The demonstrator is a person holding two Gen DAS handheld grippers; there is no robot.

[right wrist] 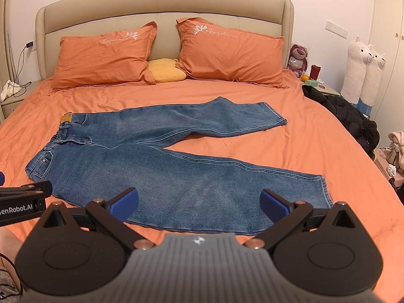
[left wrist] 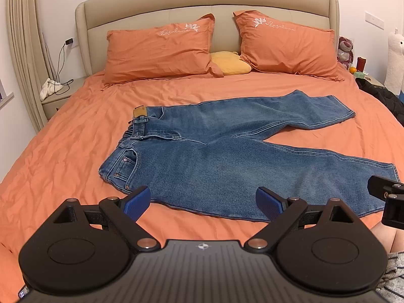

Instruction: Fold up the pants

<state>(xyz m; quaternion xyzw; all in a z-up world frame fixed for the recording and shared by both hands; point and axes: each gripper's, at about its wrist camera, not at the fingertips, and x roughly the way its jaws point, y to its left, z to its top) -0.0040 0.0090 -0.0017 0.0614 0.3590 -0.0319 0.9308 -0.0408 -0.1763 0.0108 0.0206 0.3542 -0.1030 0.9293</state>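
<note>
Blue jeans [left wrist: 227, 156] [right wrist: 161, 161] lie flat on the orange bed, waistband to the left and both legs spread apart in a V toward the right. My left gripper [left wrist: 203, 202] is open, hovering over the near edge of the jeans by the hip, its blue pads [left wrist: 137, 202] holding nothing. My right gripper [right wrist: 199, 203] is open too, above the lower part of the near leg, short of the hem [right wrist: 325, 189]. Part of the right gripper [left wrist: 386, 197] shows at the right edge of the left wrist view.
Two orange pillows [left wrist: 159, 50] [left wrist: 287, 45] and a yellow cushion [left wrist: 231, 63] lie at the headboard. A black jacket [right wrist: 348, 116] rests on the bed's right edge. Nightstands [left wrist: 60, 93] flank the bed; plush toys [right wrist: 363, 75] stand at the right wall.
</note>
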